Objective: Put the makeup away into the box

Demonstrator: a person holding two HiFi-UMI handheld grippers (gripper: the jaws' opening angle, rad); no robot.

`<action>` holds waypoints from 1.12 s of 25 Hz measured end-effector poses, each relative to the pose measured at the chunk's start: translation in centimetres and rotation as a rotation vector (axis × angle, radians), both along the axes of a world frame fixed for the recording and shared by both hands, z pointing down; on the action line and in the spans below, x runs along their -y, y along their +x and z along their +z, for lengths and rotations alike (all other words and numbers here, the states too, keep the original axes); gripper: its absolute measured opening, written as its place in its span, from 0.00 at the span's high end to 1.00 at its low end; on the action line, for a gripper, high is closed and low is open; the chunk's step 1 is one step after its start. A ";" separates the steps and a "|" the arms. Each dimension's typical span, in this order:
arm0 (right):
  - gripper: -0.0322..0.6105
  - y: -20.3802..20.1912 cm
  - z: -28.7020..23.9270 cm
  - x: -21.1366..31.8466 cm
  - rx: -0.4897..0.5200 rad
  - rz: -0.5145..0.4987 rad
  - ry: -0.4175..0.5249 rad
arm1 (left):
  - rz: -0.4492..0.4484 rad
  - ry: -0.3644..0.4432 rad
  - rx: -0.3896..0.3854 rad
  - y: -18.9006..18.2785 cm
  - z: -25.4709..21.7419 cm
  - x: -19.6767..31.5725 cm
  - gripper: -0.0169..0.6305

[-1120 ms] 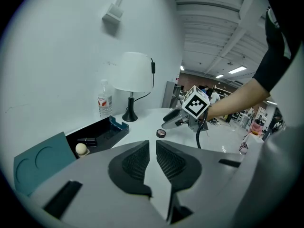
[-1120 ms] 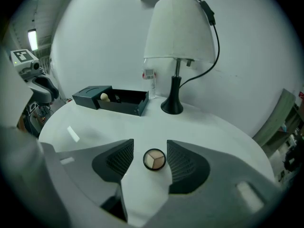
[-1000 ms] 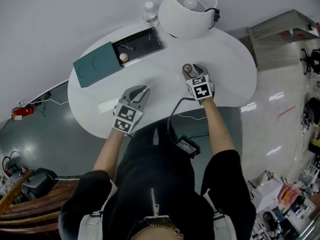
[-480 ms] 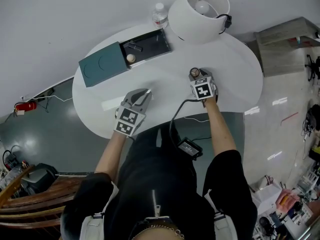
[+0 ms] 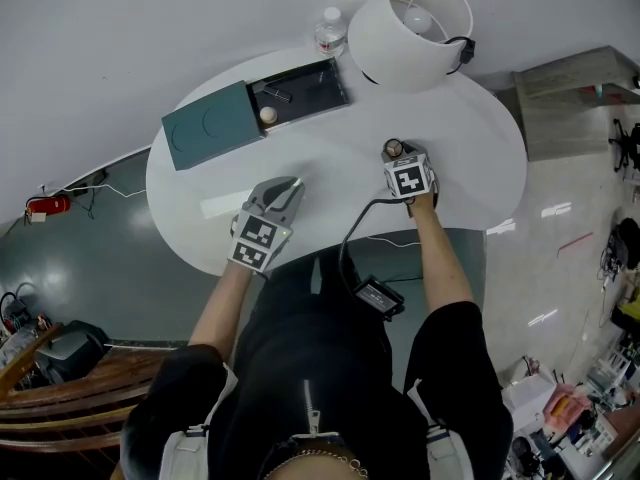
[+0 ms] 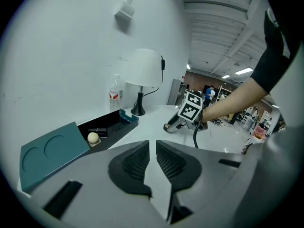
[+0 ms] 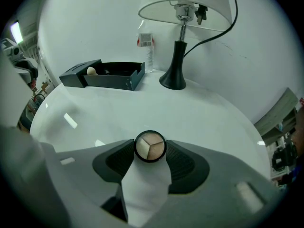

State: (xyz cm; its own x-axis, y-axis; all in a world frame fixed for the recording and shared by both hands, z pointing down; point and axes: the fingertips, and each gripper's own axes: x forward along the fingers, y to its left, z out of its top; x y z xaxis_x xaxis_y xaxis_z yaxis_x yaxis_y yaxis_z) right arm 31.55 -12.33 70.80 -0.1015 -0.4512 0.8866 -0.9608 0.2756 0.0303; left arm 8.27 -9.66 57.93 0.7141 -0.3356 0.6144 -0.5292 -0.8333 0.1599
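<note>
Closing on a round compact (image 7: pixel 150 147), the right tool (image 7: pixel 150 151) has the little case between its jaws, and the pads (image 7: pixel 118 159) meet its dark rim on either side. The compact lies flat on the white desk (image 5: pixel 330 173), face up, showing three wedges of pale and tan powder. In the head view the compact (image 5: pixel 393 149) sits right of the desk's middle, just ahead of the right tool (image 5: pixel 394 158), and well apart from the box (image 5: pixel 335 88). The box is a dark, shallow tray at the far left of the desk, with its teal lid (image 5: pixel 205 133) drawn aside and lying against its left end. Inside the box, near the lid end, rests a small cream ball (image 5: pixel 267 115), and beside it lies a small dark item too small to identify. A white lamp (image 5: pixel 410 18) stands at the far edge of the desk, right of the box. A clear bottle (image 5: pixel 331 28) stands between lamp and box. The left tool (image 5: pixel 285 186) hovers low over the near left part of the desk. Its jaws are drawn narrow, nearly together, with nothing between them. It points toward the box but stays well apart from it.
</note>
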 end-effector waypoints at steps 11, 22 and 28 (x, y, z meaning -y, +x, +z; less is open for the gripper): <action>0.62 -1.8 -2.5 2.4 0.031 -0.015 0.060 | -0.035 0.010 -0.013 -0.9 -0.2 0.5 0.90; 0.62 -7.1 -7.1 6.3 0.077 -0.130 0.129 | -0.110 0.022 -0.029 -3.1 -0.7 1.3 0.90; 0.62 -10.9 -9.3 9.7 0.096 -0.211 0.161 | -0.170 0.020 -0.029 -5.2 -0.7 1.9 0.90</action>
